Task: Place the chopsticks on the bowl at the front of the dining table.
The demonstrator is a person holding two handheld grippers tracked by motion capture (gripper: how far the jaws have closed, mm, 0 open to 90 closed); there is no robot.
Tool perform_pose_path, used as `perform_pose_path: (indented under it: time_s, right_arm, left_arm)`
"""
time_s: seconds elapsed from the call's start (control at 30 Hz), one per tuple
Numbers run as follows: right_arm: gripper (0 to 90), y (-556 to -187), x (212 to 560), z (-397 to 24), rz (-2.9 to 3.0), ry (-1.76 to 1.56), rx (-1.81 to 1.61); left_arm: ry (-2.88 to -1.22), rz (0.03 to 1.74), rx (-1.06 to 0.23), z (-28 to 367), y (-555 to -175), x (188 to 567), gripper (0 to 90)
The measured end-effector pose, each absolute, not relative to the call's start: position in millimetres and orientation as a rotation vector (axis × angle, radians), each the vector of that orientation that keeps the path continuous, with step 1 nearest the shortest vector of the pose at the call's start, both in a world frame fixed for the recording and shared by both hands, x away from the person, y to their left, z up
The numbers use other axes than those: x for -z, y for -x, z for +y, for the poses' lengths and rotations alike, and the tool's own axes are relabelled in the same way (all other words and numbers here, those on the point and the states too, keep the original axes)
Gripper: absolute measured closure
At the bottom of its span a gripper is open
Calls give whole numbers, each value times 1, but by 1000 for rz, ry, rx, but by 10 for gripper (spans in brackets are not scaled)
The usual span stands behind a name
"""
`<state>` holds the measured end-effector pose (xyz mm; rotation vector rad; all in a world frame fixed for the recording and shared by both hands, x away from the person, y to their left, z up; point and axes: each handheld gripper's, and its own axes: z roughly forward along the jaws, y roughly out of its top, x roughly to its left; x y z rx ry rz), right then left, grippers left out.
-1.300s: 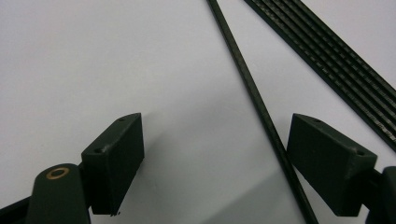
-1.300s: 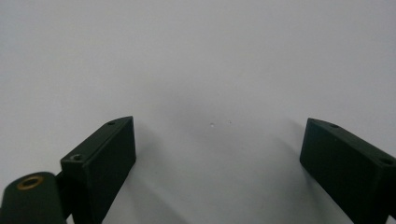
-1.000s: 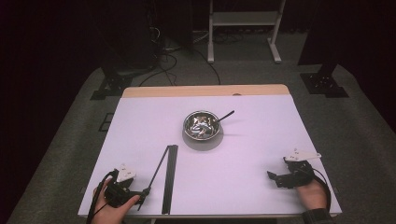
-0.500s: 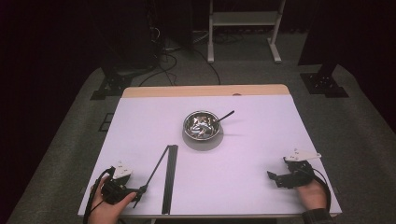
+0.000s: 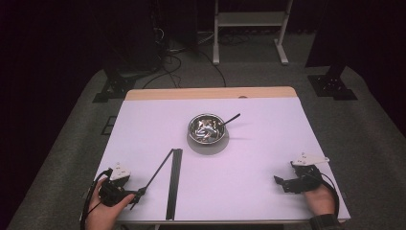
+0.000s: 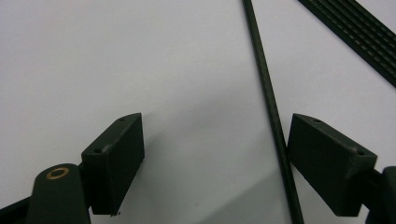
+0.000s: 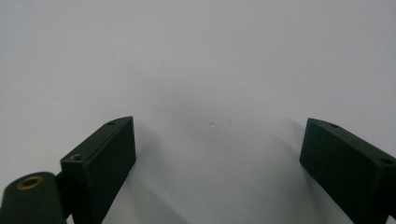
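A thin black rod (image 5: 158, 171) lies slanted on the white table (image 5: 258, 158), beside a flat black ribbed strip (image 5: 174, 182). My left gripper (image 5: 135, 196) sits at the near left corner, open, at the rod's near end. In the left gripper view the rod (image 6: 270, 98) runs between the jaws, close to the right one, and the strip (image 6: 355, 37) crosses the upper right corner; the left gripper (image 6: 215, 158) holds nothing. My right gripper (image 5: 282, 183) rests open at the near right, and in its own view the right gripper (image 7: 217, 158) has only bare table between its jaws.
A metal bowl (image 5: 207, 128) with shiny pieces inside stands mid-table, a dark utensil handle (image 5: 231, 118) sticking out to the right. A wooden edge (image 5: 210, 93) borders the far side. Stands and cables are on the floor beyond.
My left gripper has shifted slightly to the left along the near edge. The right gripper, bowl and strip have stayed still.
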<state>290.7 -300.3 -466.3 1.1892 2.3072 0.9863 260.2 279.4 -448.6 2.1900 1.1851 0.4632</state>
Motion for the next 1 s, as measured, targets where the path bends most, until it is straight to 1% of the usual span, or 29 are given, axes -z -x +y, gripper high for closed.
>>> perform_pose_path:
  time_s: [0.73,1.0]
  right_arm:
    - [91,-291,466,-300,2307,-1189,-986]
    - [91,-291,466,-300,2307,-1189,-986]
  left_arm:
    - [-2154,1225,-457,302,-274,446,182]
    - [-2132,1214,-443,301,-273,445,181]
